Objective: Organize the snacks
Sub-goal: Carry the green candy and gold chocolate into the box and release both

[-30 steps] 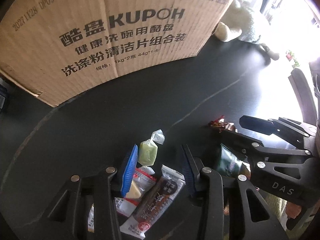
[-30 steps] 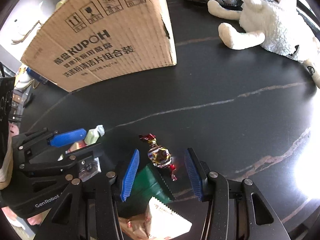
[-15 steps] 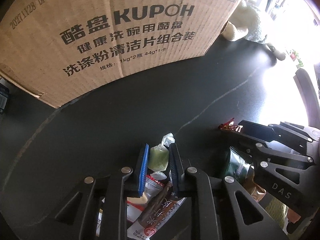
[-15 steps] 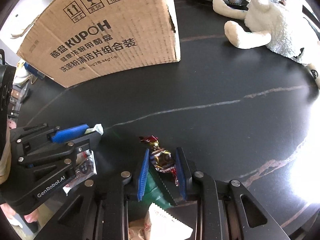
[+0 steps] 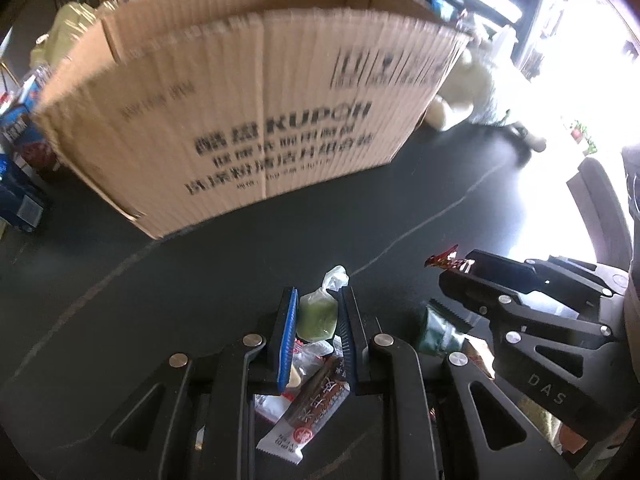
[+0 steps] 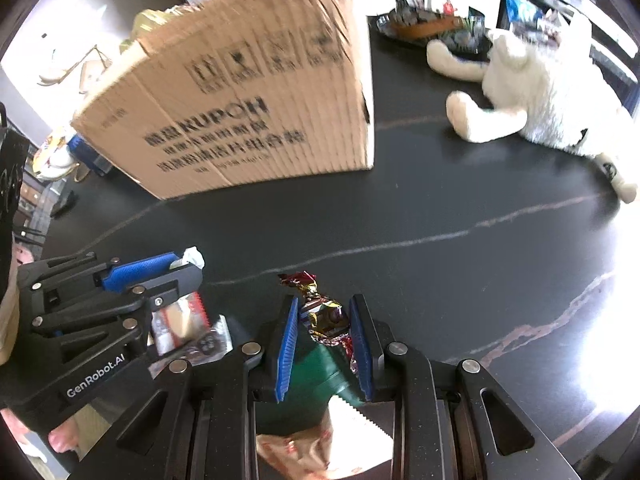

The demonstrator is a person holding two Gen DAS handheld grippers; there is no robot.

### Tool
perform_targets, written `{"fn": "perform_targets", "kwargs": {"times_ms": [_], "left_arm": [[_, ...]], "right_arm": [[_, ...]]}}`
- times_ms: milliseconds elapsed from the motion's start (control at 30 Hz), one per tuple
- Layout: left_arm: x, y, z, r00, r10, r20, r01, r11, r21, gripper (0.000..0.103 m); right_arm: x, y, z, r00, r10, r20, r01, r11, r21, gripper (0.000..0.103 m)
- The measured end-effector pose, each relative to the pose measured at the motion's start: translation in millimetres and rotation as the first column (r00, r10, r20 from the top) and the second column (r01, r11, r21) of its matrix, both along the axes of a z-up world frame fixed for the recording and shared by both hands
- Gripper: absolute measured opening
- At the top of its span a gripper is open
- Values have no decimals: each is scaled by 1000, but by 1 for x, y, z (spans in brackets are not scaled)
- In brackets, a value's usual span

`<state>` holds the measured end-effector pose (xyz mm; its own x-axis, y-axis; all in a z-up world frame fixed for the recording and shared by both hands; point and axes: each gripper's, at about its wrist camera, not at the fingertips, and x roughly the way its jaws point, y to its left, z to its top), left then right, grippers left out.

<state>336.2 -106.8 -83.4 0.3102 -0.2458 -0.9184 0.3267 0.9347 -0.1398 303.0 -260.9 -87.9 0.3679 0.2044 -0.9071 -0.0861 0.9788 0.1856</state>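
My left gripper (image 5: 317,304) is shut on a green wrapped candy (image 5: 317,316) and holds it above the pile of snacks. My right gripper (image 6: 325,312) is shut on a brown and gold foil candy (image 6: 322,314). The right gripper also shows in the left wrist view (image 5: 452,268), and the left gripper shows in the right wrist view (image 6: 180,268). Below them lie a brown snack bar (image 5: 316,404), a red and white packet (image 6: 176,320) and a green pouch (image 6: 316,372). The open cardboard box (image 5: 248,120) stands behind, upright on the black table (image 6: 440,208).
A white plush toy (image 6: 536,96) lies at the back right. A dark tray of items (image 6: 432,28) sits behind it. Blue packages (image 5: 20,160) stand left of the box. An orange packet (image 6: 320,448) lies under my right gripper.
Both grippers closed on their candies, then lifted with them. The view has tilted up, so the box's open top rim now shows.
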Motion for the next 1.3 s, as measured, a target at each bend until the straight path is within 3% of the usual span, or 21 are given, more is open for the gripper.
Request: {"fn": "perform_targets", "kwargs": {"times_ms": [667,1300], "left_arm": [[-31,35,97,980,19,196,-4,997,-77,21],[6,44,159,942,60,331,-27,994,-103,21]], "right_arm": [[-12,33,90,974,5,228,-13,999,32,27],[24,46,153,928,-2,372,-23,998,63,27]]}}
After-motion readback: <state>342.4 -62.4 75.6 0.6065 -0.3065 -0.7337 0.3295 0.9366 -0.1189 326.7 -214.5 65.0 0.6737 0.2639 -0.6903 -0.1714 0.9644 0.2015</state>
